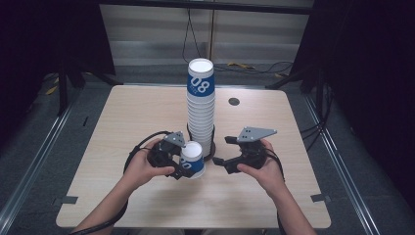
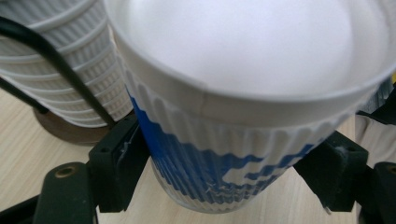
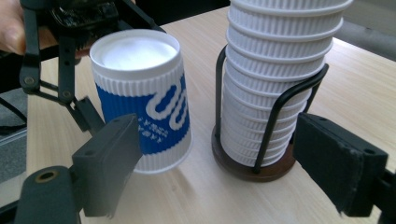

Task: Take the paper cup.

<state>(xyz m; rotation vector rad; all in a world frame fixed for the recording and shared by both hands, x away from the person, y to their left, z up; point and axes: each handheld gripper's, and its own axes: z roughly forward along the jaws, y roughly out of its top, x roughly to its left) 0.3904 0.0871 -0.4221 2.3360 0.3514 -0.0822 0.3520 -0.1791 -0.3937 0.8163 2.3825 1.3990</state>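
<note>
Standing in a dark-curtained room, the pale wooden table [image 1: 122, 161] carries the left claw [image 1: 182, 164] clamping an inverted cup [image 1: 192, 159], right claw [image 1: 226, 152] agape.

Looks like a lab / recording setup, not a home: lone worktop [image 1: 122, 196] w/ tape marks at its corners, black curtains [image 1: 372, 73] both sides, metal floor rails [image 1: 34, 166], loose cables [image 1: 254, 66] on grey floor by a plain panel wall [image 1: 156, 34].
</note>
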